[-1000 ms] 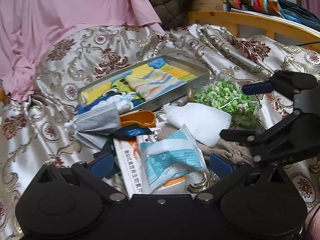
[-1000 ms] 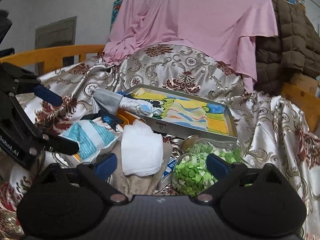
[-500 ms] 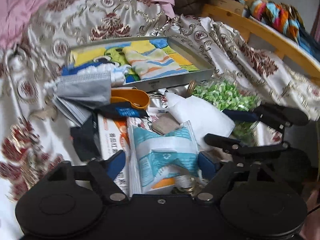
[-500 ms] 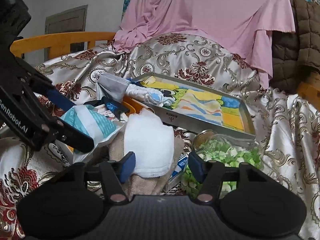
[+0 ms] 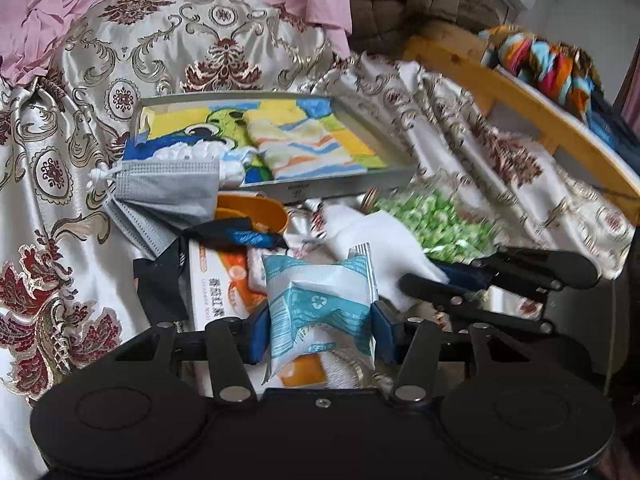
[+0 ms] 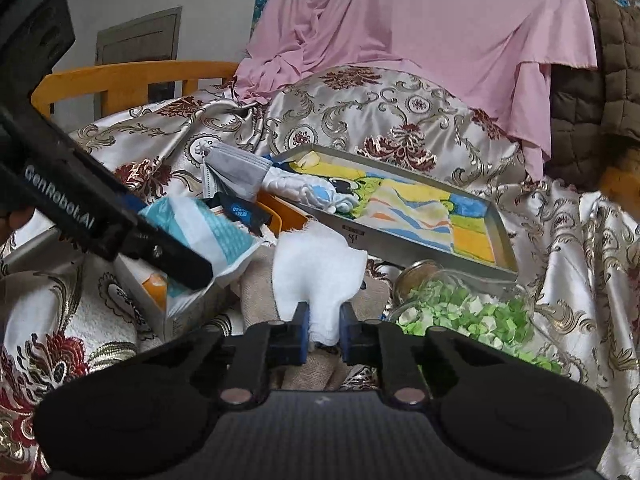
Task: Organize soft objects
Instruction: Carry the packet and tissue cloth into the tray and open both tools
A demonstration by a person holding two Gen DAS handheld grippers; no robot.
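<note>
Left tool (image 5: 320, 330) pinching teal packet (image 5: 320, 300), right tool (image 6: 323, 334) pinching white cloth's (image 6: 316, 276) near edge, both beside tray (image 6: 404, 246).

Each gripper is built of matte black plastic. On the left gripper (image 5: 320, 334), two round black discs, silver pivot screws on angled linkage bars and blue pads on the fingers (image 5: 259, 336) are seen. The right gripper (image 6: 323, 334) is made alike, with a carbon-weave panel between its discs. White lettering "GenRobot.AI" is printed along one black bar.
</note>
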